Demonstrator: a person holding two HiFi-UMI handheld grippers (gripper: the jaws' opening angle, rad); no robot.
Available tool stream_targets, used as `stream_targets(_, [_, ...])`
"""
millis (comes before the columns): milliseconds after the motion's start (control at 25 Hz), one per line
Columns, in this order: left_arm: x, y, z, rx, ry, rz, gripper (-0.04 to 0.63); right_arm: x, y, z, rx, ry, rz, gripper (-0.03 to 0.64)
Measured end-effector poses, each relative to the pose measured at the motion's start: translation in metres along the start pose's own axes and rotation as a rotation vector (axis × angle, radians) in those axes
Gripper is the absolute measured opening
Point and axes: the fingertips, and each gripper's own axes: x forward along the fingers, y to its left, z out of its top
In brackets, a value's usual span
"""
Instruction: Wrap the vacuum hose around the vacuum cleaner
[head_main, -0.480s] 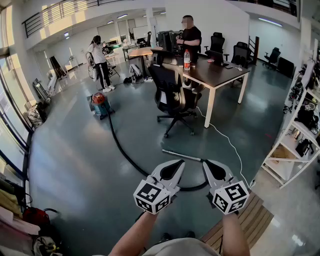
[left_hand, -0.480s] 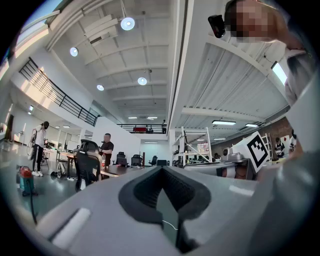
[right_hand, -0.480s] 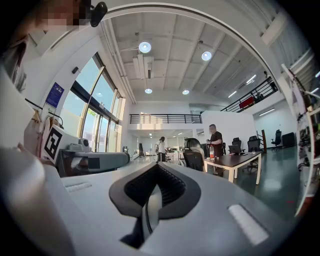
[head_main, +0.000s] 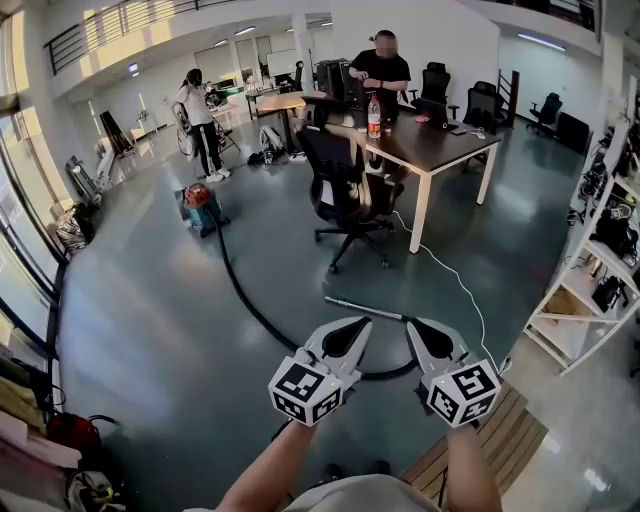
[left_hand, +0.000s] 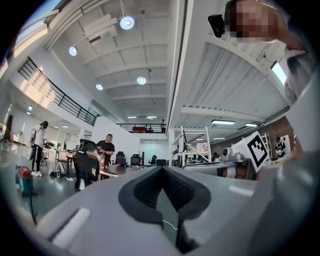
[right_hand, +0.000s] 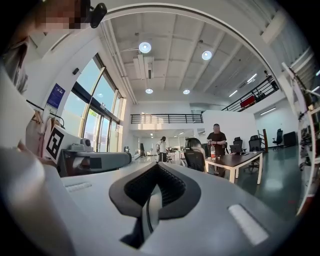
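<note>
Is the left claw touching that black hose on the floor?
Apart. The left gripper view shows the left gripper shut on nothing, aimed level across the room; the hose lies down on the floor.

Two sets of tongs were there: left tongs and right tongs. One vacuum cleaner, one black hose. Two other people, one out on the floor and one behind the counter. Just one bottle on it.
</note>
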Motion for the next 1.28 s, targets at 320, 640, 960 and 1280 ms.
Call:
stream_targets(320, [0.014,-0.001,-0.009,-0.002,0.014,0.000,0.000,0.000,-0.014,-0.006,0.003,0.004,0.007,0.025])
stream_targets(640, [0.050,-0.002,-0.023,-0.001,0.058,0.005,0.000,0.001,-0.049,-0.011,0.021,0.024,0.024,0.025])
stream_targets(960, [0.102,0.004,-0.035,0.037,0.105,0.023,0.000,0.017,-0.099,-0.016,-0.008,0.047,0.078,0.025])
stream_targets(1280, [0.141,0.047,-0.056,0.015,0.126,0.041,0.000,0.058,-0.143,-0.031,0.022,0.061,0.078,0.025])
